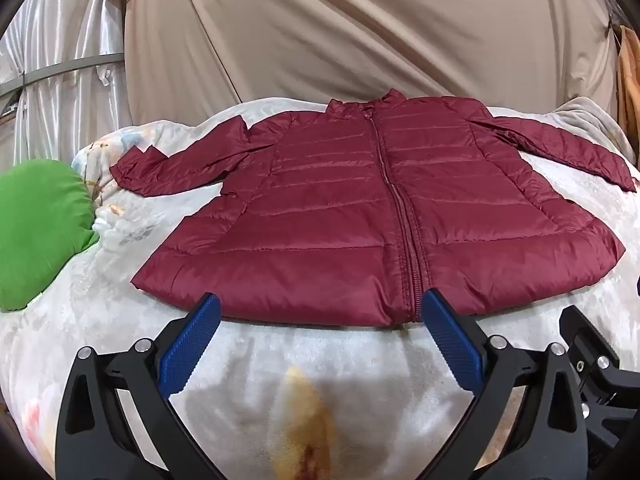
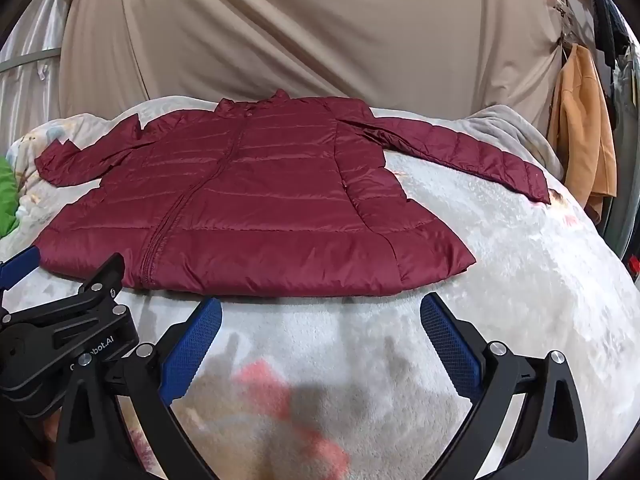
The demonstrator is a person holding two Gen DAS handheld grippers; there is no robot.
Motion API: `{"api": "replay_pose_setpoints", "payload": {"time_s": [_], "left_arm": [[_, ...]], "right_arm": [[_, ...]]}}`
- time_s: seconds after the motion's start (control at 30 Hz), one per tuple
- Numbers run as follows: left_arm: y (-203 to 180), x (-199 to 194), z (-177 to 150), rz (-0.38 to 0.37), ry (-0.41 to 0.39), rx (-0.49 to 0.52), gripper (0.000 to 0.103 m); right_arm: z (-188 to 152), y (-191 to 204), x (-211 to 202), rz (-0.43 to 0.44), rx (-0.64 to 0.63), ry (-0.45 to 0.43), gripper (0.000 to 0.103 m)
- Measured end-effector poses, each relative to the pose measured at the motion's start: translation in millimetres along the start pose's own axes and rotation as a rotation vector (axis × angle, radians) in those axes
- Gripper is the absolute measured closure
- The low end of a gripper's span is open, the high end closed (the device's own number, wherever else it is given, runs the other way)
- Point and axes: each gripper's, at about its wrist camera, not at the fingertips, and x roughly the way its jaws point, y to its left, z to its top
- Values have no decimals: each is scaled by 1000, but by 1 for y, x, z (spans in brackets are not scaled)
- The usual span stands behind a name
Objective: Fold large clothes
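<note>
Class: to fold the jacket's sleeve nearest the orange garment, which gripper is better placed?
Probably right: the right gripper, open, faces the jacket half whose sleeve points toward the orange garment.

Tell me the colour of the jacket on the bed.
Dark red, maroon. The jacket shows best in the left wrist view.

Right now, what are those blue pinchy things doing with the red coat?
A person holds two grippers over a bed, about to fold the dark red puffer jacket. It lies flat on the pale blanket, zipped up, both sleeves spread out. The left gripper and right gripper are both wide open near the jacket's bottom hem, holding nothing. No fold has been made yet.
</note>
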Motion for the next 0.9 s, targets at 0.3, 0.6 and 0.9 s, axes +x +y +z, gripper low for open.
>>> {"api": "replay_pose_setpoints", "payload": {"time_s": [0.3,0.6,0.9], "left_arm": [[1,-3,0,-13,4,-16,5],[-1,5,-5,-12,21,-12,5],[0,6,-2,-6,32,-14,5]], "right_arm": [[-2,4,2,2,2,5,5],[-4,1,2,6,8,11,5],[-4,1,4,1,3,19,5]]}}
